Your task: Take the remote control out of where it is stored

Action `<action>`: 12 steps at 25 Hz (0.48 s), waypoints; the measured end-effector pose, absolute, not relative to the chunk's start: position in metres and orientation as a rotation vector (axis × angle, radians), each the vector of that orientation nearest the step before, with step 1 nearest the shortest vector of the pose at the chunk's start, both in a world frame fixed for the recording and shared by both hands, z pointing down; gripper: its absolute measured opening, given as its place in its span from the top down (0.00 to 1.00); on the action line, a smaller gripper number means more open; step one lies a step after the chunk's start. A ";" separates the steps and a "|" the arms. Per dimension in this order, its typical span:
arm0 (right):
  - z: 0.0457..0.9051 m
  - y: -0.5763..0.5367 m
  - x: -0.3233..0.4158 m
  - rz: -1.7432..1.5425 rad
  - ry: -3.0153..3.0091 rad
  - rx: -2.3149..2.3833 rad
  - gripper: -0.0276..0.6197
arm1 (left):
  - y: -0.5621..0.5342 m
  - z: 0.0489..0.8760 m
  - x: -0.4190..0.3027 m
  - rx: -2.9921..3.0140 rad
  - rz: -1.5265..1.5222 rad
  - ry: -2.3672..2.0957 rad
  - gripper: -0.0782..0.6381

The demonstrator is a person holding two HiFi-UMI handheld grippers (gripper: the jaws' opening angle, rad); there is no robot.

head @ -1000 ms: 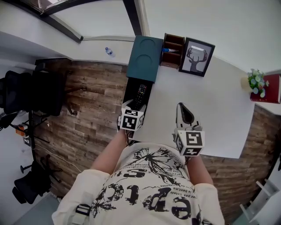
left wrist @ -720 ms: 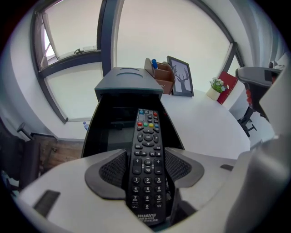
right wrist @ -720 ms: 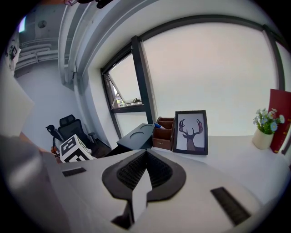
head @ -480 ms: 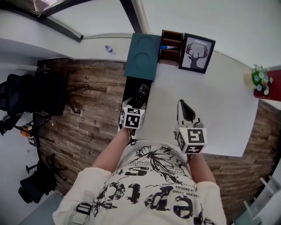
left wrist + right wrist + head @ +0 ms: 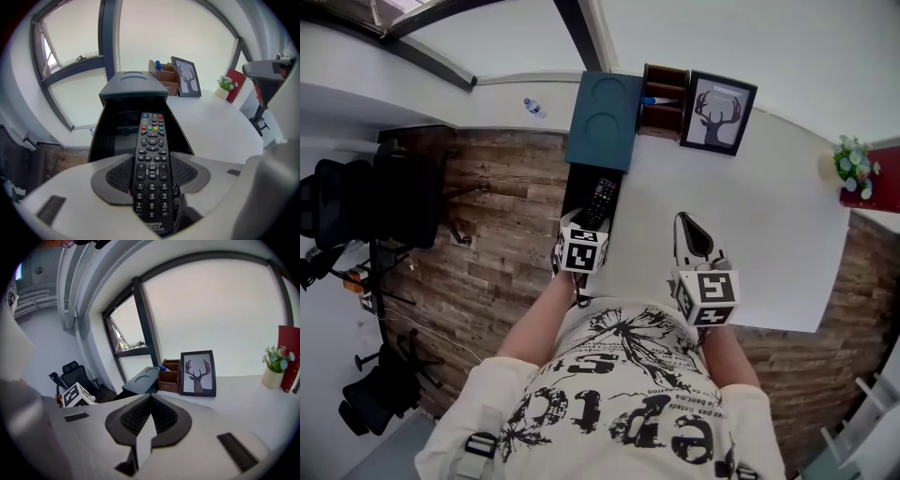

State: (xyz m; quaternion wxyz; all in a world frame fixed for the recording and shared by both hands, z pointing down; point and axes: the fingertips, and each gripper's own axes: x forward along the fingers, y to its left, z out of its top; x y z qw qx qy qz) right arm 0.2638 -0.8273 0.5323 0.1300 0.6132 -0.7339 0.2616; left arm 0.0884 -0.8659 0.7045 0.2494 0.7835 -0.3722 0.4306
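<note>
One remote control (image 5: 151, 140) lies lengthwise in the one open black drawer (image 5: 110, 136) that juts out from under a teal box (image 5: 133, 84) at the edge of the white table (image 5: 769, 234). Of the two grippers, the left gripper (image 5: 151, 159) has just been opening its jaws, which stand spread wide with the remote's near end between the pads, while the right gripper (image 5: 150, 399) hangs over the table with its jaws pressed together on nothing. Along the table's far edge stand one wooden organiser (image 5: 664, 101), one framed deer picture (image 5: 718, 115) and one small flower pot (image 5: 851, 164).
</note>
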 end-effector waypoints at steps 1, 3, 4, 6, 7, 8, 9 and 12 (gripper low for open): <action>0.531 -0.827 0.263 0.757 -2.136 1.781 0.95 | -0.866 0.701 0.087 2.130 1.161 -1.014 0.54; 0.531 -0.827 0.263 0.774 -2.142 1.784 0.95 | -0.865 0.692 0.084 2.118 1.140 -1.019 0.54; 0.532 -0.826 0.262 0.792 -2.145 1.785 0.95 | -0.864 0.687 0.083 2.121 1.126 -1.021 0.54; 0.534 -0.824 0.260 0.816 -2.145 1.784 0.95 | -0.864 0.675 0.083 2.147 1.077 -1.028 0.54; 0.535 -0.823 0.259 0.816 -2.142 1.782 0.95 | -0.864 0.666 0.084 2.167 1.040 -1.035 0.54; 0.535 -0.822 0.257 0.812 -2.139 1.778 0.95 | -0.865 0.656 0.085 2.189 0.998 -1.046 0.54; 0.535 -0.822 0.255 0.807 -2.138 1.775 0.95 | -0.866 0.645 0.086 2.214 0.956 -1.058 0.54; 0.532 -0.825 0.249 0.784 -2.146 1.772 0.95 | -0.872 0.609 0.095 2.294 0.835 -1.083 0.54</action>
